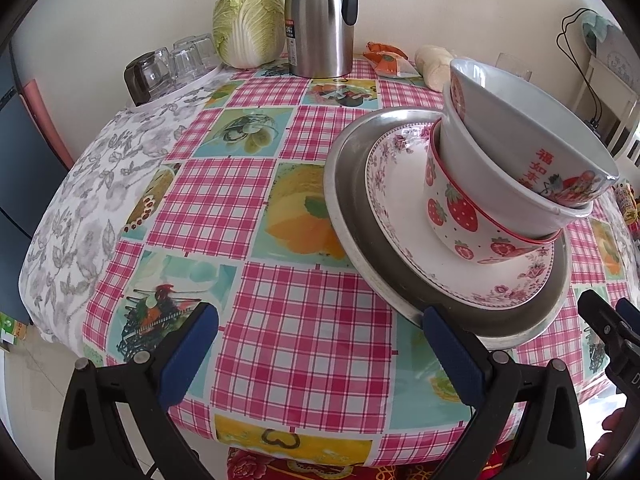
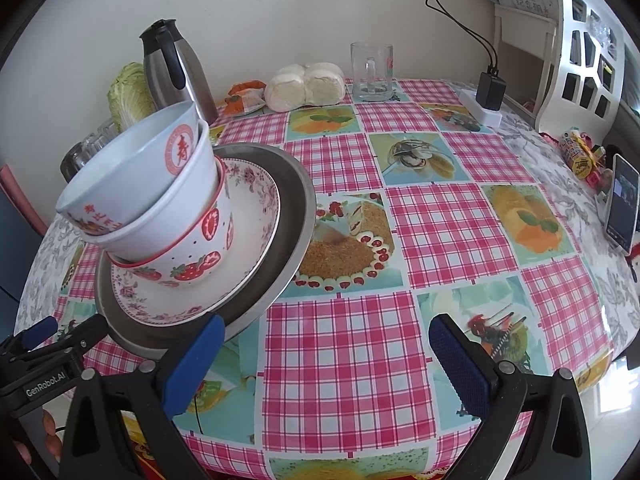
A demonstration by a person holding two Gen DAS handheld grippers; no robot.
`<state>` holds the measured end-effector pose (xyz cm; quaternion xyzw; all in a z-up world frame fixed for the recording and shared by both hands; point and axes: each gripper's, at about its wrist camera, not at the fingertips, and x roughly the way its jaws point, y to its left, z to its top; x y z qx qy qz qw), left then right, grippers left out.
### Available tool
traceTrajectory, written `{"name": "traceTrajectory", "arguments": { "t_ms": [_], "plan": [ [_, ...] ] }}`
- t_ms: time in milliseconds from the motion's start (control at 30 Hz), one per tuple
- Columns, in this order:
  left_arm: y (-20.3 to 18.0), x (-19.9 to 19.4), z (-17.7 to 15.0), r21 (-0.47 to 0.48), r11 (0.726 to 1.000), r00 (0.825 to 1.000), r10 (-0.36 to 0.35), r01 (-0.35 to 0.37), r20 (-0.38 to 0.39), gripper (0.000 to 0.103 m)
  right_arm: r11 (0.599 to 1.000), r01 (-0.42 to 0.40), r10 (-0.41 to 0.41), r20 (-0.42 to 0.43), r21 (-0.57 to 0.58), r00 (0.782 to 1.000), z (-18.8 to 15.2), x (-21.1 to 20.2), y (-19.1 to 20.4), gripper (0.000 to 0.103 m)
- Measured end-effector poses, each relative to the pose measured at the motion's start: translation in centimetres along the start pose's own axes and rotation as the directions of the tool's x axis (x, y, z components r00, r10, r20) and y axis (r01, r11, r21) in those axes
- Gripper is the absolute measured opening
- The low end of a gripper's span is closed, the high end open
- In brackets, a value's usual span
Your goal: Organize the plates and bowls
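Stainless-steel round tray with a raised rim, standing on the pink-checked, fruit-printed oilcloth table; it carries the whole stack of crockery. On the tray sits a white shallow plate with a pink floral border, and in that plate a white bowl printed with red strawberries. Nested in the strawberry bowl is a plain white bowl, and in that a pale bowl with red Chinese characters; the upper bowls lean to one side (not seated level). The left gripper, blue-padded, has its jaws spread wide and empty, one pad just at the tray's near rim; whether it touches cannot be told. The right gripper is likewise agape and holds nothing, its left pad just beside the tray's edge. Further back along the wall: a brushed-steel vacuum jug with a black handle, a head of pale green napa cabbage, clear drinking glasses, an orange packet, white steamed buns and a clear glass mug.
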<state>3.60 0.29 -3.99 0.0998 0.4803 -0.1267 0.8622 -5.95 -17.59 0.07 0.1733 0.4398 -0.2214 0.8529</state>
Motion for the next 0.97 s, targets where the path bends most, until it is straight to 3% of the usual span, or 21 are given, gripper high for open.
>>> {"name": "traceTrajectory", "arguments": {
  "t_ms": [967],
  "plan": [
    [-0.06, -0.91, 0.06, -0.001, 0.999, 0.998, -0.035, 0.036, 0.045, 0.102, 1.000, -0.004, 0.004, -0.006, -0.001, 1.000, 0.10, 0.12, -0.09, 0.103]
  ]
}}
